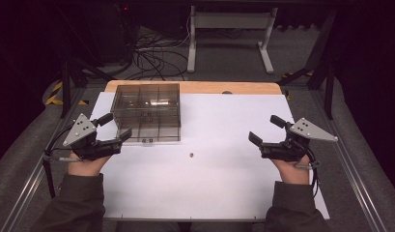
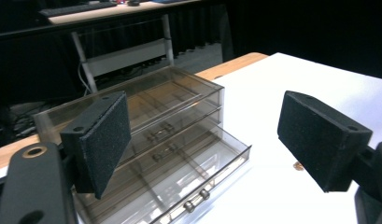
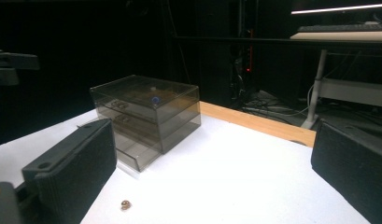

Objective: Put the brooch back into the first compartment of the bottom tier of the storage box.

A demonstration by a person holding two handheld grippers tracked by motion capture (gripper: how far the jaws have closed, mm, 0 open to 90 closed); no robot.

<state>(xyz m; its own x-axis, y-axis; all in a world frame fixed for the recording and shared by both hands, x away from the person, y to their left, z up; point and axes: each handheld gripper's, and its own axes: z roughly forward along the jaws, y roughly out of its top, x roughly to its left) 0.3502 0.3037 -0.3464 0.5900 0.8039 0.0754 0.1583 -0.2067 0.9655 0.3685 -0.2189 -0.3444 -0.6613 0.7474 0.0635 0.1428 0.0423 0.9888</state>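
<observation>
i hold my left gripper (image 1: 113, 126) at the left edge of the white table (image 1: 224, 188), its jaws standing wide apart with nothing between them, and its tips sit just beside the front left corner of the smoky clear drawer box (image 1: 147, 112). seen along my left jaws, the box (image 2: 146, 135) is right ahead: three drawers stacked, the bottom drawer (image 2: 179, 179) pulled out toward me and the two above it pushed in, each with a small metal handle on its front. the open drawer has dividers inside, and i cannot tell whether anything lies in its compartments. my right gripper (image 1: 265, 130) rests on the far side of the table, well apart from the box, and its jaws are also spread wide and bare. a small brown bead (image 1: 190, 155) lies on the white surface between my two grippers, in front of the box and near it but not touching; from my right gripper view the same bead (image 3: 125, 204) sits close to my left-hand pad, out on the open table, with the box (image 3: 146, 116) farther back near the wooden edge (image 3: 258, 123)
</observation>
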